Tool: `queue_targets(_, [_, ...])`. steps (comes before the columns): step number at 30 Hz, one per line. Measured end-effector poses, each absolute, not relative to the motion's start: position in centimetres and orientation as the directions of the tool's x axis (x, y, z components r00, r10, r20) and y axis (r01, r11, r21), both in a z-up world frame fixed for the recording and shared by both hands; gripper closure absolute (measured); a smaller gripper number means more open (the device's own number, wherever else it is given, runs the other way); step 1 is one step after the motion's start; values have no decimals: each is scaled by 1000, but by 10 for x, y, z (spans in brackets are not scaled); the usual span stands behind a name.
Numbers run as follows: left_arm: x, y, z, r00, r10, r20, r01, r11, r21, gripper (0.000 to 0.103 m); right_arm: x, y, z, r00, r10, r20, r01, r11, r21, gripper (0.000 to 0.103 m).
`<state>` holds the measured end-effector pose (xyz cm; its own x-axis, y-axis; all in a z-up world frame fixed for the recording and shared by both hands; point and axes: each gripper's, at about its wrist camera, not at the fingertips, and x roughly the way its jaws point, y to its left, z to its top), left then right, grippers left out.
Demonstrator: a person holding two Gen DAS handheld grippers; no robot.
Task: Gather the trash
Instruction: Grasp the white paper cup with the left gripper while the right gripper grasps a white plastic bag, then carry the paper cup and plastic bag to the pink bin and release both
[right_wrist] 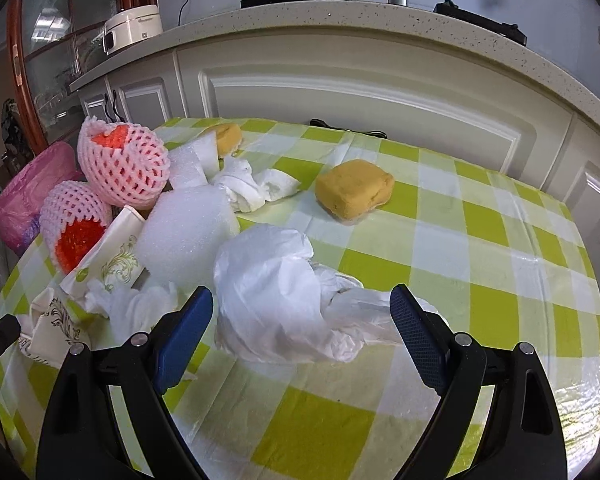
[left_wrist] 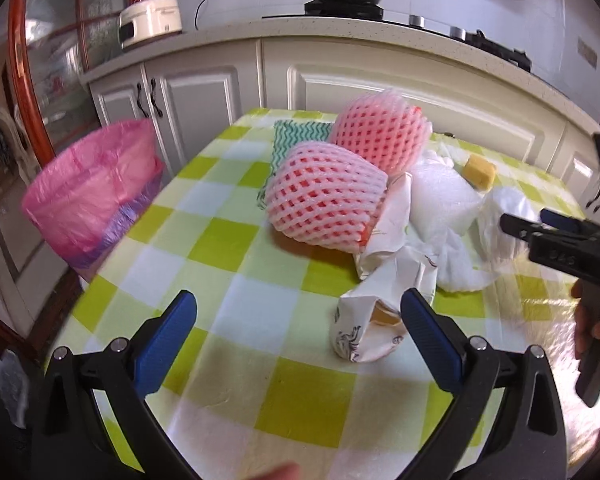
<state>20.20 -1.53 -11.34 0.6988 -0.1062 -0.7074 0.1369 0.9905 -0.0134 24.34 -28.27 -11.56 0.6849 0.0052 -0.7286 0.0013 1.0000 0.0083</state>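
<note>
A pile of trash lies on the green-checked table (left_wrist: 236,240). In the left wrist view, two pink foam fruit nets (left_wrist: 328,196) sit by white foam, tissues and a printed paper cup (left_wrist: 364,332). My left gripper (left_wrist: 298,308) is open and empty, the cup just inside its right finger. In the right wrist view, my right gripper (right_wrist: 302,300) is open around a crumpled white plastic bag (right_wrist: 276,296). White foam (right_wrist: 188,232), tissues (right_wrist: 252,184) and two yellow sponges (right_wrist: 354,190) lie beyond. The right gripper also shows in the left wrist view (left_wrist: 528,224).
A bin lined with a pink bag (left_wrist: 96,192) stands on the floor left of the table; it also shows in the right wrist view (right_wrist: 28,192). A green-patterned cloth (left_wrist: 296,136) lies at the table's far side. Kitchen cabinets (left_wrist: 340,76) stand behind.
</note>
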Motion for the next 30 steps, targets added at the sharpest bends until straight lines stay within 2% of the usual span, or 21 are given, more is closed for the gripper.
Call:
queue_targets(3, [209,-5,-116,691,-112,-714,108,993,-52,5,250,-282,-121,679,7,-734,-9,1000,2,18])
queue_targets(6, [213,-4,-116,687,-132,-714,112,991,-75,5,251,-283,-125,678,13,-735,-18,1000,0,32])
queue_targets(10, [210,-13,-112,690,-170,-703,148,985,-93,5,245,-285,-121,700,35,-713,-28,999,21,62])
queue_targets(12, [208,-22,-111,689,-192,-699,175,980,-97,5,242,-285,-118,707,35,-706,-25,999,25,65])
queue_targets(15, [208,-41,-114,686,-196,-700,226,973,-51,6,236,-286,-115,716,50,-697,-25,999,46,67])
queue_targets(17, [212,-52,-121,673,-193,-714,248,968,-28,14,231,-286,-112,722,48,-690,-23,999,46,67])
queue_targets(19, [217,-58,-131,643,-188,-742,257,966,-22,36,228,-286,-110,722,51,-690,-22,998,52,67])
queue_targets(22, [221,-59,-143,598,-211,-773,264,963,-59,50,224,-286,-109,724,44,-689,-8,998,55,67])
queue_targets(30, [203,-56,-140,631,-231,-741,297,954,-43,52,206,-275,-107,725,53,-686,-11,998,65,67])
